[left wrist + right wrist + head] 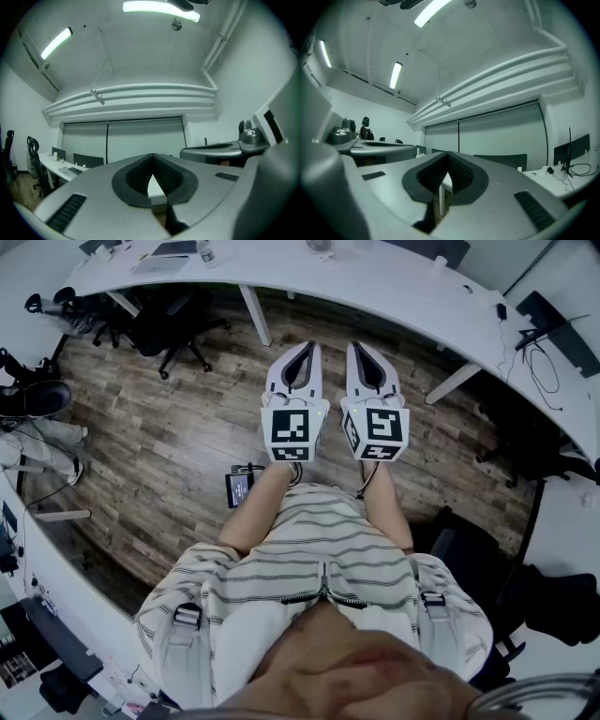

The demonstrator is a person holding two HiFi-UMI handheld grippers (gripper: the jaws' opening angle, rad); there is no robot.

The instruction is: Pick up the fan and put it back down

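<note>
No fan shows clearly in any view; a small round grey object (320, 245) stands on the white table at the top edge, too cut off to identify. My left gripper (302, 347) and right gripper (362, 347) are held side by side in front of the person's body, level, above the wooden floor. Each has its jaws closed tip to tip with nothing between them. In the left gripper view the left gripper (152, 155) faces a far wall with blinds. The right gripper view shows the right gripper (447, 154) with its dark pads (461, 174) meeting at the tip.
A long curved white table (394, 287) runs across ahead, with legs (255, 313) reaching the wooden floor (169, 446). Black office chairs (164, 320) stand at the upper left. A small black device (240, 487) hangs by the person's left side. Cables (544, 357) lie on the table at right.
</note>
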